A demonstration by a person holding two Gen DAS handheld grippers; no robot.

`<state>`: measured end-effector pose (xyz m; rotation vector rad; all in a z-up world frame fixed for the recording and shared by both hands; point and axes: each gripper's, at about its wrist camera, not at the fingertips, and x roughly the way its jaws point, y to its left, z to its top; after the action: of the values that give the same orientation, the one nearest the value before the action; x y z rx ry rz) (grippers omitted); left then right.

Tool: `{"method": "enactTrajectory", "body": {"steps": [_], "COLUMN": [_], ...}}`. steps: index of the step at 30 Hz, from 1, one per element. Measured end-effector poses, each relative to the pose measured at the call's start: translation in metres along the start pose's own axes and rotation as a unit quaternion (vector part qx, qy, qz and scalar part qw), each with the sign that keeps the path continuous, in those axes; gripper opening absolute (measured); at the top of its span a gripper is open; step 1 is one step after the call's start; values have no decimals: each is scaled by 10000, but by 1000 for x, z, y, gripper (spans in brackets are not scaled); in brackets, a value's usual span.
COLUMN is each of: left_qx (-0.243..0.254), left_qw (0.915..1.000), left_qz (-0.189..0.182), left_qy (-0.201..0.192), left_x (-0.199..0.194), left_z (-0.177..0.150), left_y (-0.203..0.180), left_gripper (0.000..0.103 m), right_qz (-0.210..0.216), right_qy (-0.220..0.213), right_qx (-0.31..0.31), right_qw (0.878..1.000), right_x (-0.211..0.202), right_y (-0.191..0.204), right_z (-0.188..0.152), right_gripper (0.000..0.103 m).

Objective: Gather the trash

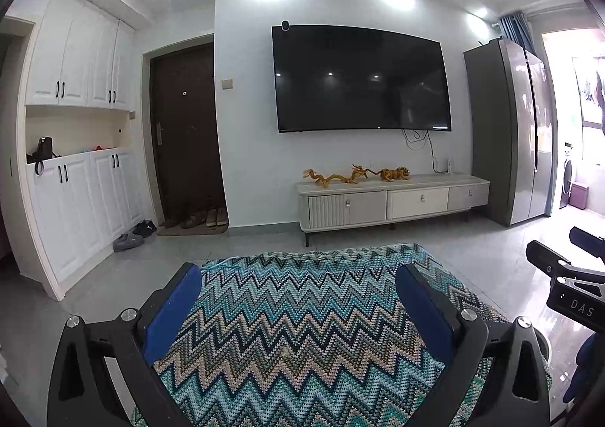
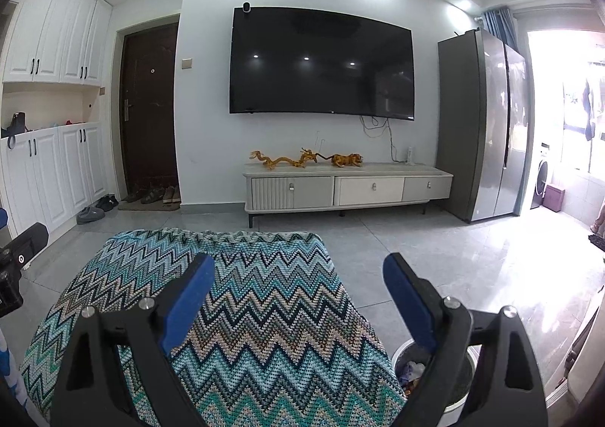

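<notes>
Left hand-held gripper (image 1: 298, 291): blue-padded jaws spread wide, holding nothing, raised over a tabletop draped in a zigzag cloth (image 1: 295, 332). Right hand-held gripper (image 2: 298, 276): jaws likewise apart and empty, over the right edge of the same cloth, with a white trash bin (image 2: 459, 395) on the floor just beside the tabletop, below its right finger, scraps of trash (image 2: 414, 370) visible inside. Background: wall-mounted television (image 2: 321, 62), low cabinet (image 2: 348, 189), grey refrigerator (image 2: 480, 124).

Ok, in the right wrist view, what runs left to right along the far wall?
White cabinets → brown door → wall TV above the TV console → grey fridge → bright balcony doorway.
</notes>
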<state>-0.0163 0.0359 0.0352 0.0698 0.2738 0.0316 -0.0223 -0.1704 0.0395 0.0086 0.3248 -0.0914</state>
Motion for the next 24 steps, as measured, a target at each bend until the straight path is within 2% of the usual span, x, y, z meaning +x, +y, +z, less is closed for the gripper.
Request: {"method": "enactTrajectory", "body": {"steps": [10,24], "left_qx": [55,170], "left_qw": [9989,9955], "left_qz": [-239,-421], "left_qy": [398,832], "left_x": [48,99], "left_z": [-10,-29], "left_y": [-20,-42], "left_gripper": [103,103], "right_qz": [-319,-391], "right_qy": [295,596], "right_qx": [101,97], "right_qw": [9990,9974], "right_x": [40,86], "right_y": [-21,-32], "right_z": [-16,-29], "right_gripper": [91,91]}}
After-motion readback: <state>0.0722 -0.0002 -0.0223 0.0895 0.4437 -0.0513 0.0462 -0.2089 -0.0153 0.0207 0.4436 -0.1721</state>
